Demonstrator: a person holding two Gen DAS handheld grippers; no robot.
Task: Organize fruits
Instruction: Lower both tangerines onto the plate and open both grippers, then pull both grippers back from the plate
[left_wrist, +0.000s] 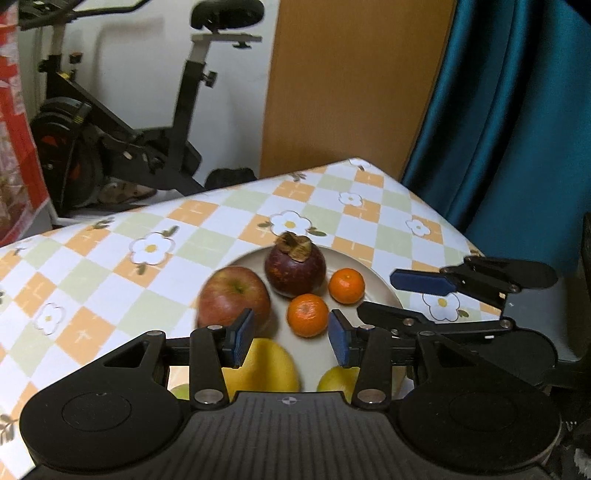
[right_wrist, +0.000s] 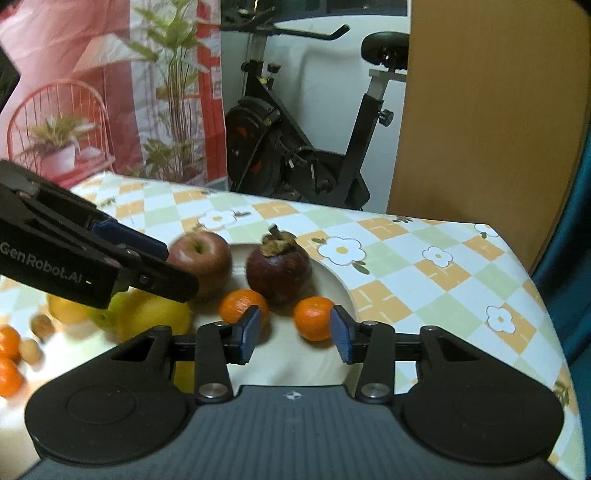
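A cream plate (left_wrist: 375, 275) (right_wrist: 334, 284) on the checked tablecloth holds a red apple (left_wrist: 234, 295) (right_wrist: 201, 258), a dark mangosteen (left_wrist: 295, 267) (right_wrist: 279, 269) and two tangerines (left_wrist: 307, 315) (left_wrist: 346, 285). My left gripper (left_wrist: 291, 341) hovers open over the plate's near side, with nothing between its blue pads. The nearer tangerine lies just beyond its tips. My right gripper (right_wrist: 295, 336) is also open and empty, close to the right tangerine (right_wrist: 314, 317). From the right wrist view the left gripper (right_wrist: 181, 266) reaches in from the left, its tips by the apple.
Yellow fruits (left_wrist: 266, 365) (right_wrist: 155, 314) and a green one (right_wrist: 107, 314) lie near the plate's front. Walnuts (right_wrist: 42, 325) and more tangerines (right_wrist: 7, 339) sit at the left. The table (left_wrist: 110, 266) ends short of an exercise bike (left_wrist: 122, 140), a wooden panel (left_wrist: 351, 85) and a teal curtain (left_wrist: 517, 129).
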